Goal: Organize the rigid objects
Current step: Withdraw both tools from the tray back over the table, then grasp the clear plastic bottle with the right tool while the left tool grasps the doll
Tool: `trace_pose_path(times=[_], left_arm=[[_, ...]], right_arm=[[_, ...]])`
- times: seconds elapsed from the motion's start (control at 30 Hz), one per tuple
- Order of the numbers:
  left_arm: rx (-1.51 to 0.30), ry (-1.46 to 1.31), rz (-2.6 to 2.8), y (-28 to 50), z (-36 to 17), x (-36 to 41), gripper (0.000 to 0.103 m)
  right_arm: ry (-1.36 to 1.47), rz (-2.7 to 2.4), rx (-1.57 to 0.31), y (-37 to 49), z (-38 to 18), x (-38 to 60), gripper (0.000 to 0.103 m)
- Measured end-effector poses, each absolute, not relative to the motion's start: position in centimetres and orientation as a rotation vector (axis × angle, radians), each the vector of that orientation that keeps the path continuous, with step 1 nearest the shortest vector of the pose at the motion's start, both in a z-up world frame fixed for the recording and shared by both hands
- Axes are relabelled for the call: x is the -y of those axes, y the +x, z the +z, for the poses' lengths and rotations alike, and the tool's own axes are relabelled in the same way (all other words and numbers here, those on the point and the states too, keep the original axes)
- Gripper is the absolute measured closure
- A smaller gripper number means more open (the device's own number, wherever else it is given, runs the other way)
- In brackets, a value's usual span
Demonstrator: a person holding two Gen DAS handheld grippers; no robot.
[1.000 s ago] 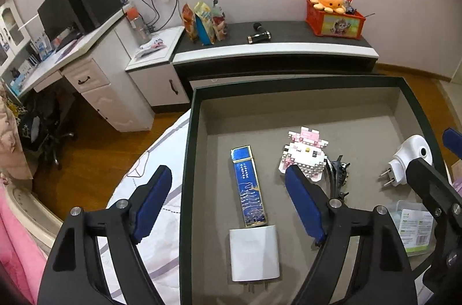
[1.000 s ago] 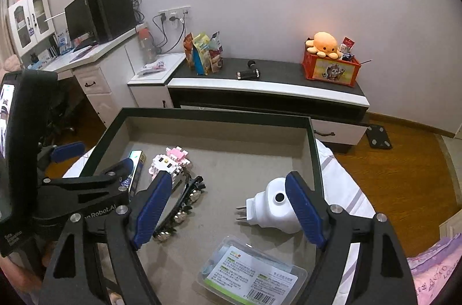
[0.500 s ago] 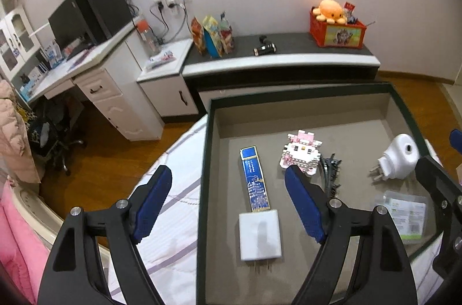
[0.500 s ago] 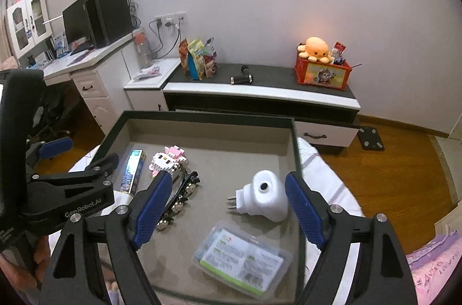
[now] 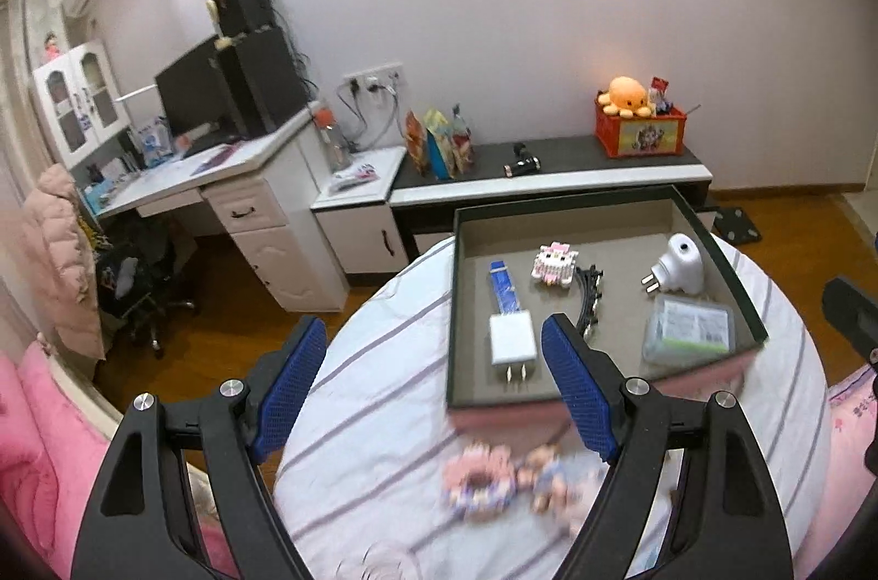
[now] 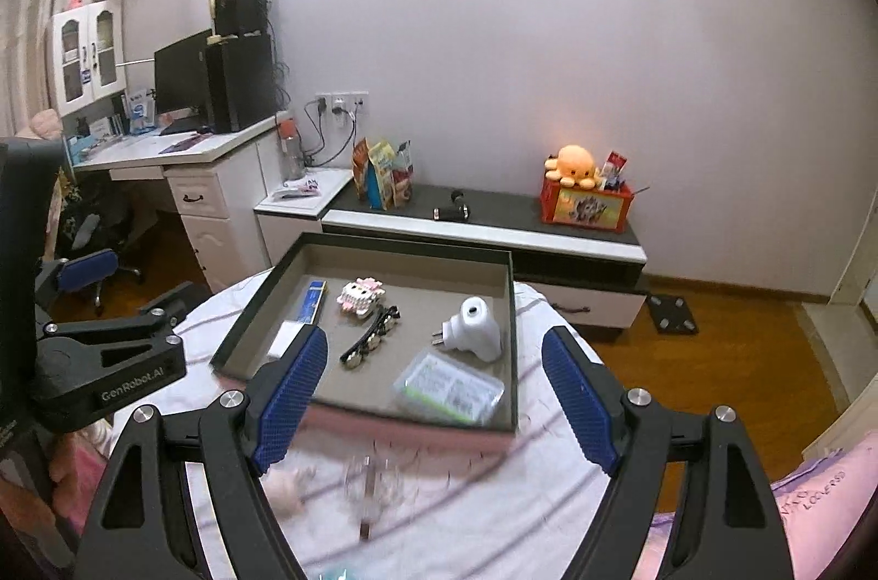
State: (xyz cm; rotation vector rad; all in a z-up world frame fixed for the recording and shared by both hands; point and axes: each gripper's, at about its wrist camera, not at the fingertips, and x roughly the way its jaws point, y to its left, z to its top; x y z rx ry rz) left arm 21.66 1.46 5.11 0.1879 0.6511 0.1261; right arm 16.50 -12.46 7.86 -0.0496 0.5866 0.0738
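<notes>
Both grippers have pulled back and up from the tray since the earlier frames, so its whole outline and the striped tablecloth around it now show. Left gripper (image 5: 433,382) has its jaws spread wide with nothing between them; it hangs over the tray's near left corner. Right gripper (image 6: 433,393) is just as wide and empty, above the tray's near edge.

Inside the tray (image 5: 735,272), taking it as the landmark: a white charger (image 5: 512,338) lies near the front left with its prongs toward the front rim, a blue box (image 5: 505,292) just behind it. Behind and to the right of that sits a pink-and-white block figure (image 5: 555,263), with dark hair clips (image 5: 590,300) right beside it. A white plug adapter (image 5: 680,264) lies at the back right, and a clear plastic case (image 5: 690,328) in the front right corner.

On the tablecloth (image 5: 384,360) in front of the tray lie blurred pink trinkets (image 5: 488,476).
</notes>
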Motion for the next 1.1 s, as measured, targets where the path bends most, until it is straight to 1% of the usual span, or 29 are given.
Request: trace_pose_path(times=[0.17, 0.37, 0.57, 0.83, 1.1], left_arm=[[-0.617, 0.186, 0.175, 16.6, 4.7, -1.9, 0.019], [-0.61, 0.161, 0.168, 11.8, 2.8, -1.7, 0.018], [-0.662, 0.17, 0.108, 8.2, -0.1, -0.6, 0.016], [-0.666, 0.188, 0.095, 7.6, -0.5, 0.2, 0.016], [-0.691, 0.184, 0.1, 8.3, -1.0, 0.2, 0.016]], right_arm=[[-0.02, 0.098, -0.585, 11.8, 7.3, 12.6, 0.021], [-0.028, 0.105, -0.63, 7.8, 4.4, 11.7, 0.021], [-0.014, 0.082, -0.654, 4.7, 2.2, 11.6, 0.021], [-0.056, 0.046, -0.639, 3.1, 2.2, 11.0, 0.021], [-0.05, 0.062, -0.669, 3.9, 1.5, 10.9, 0.021]])
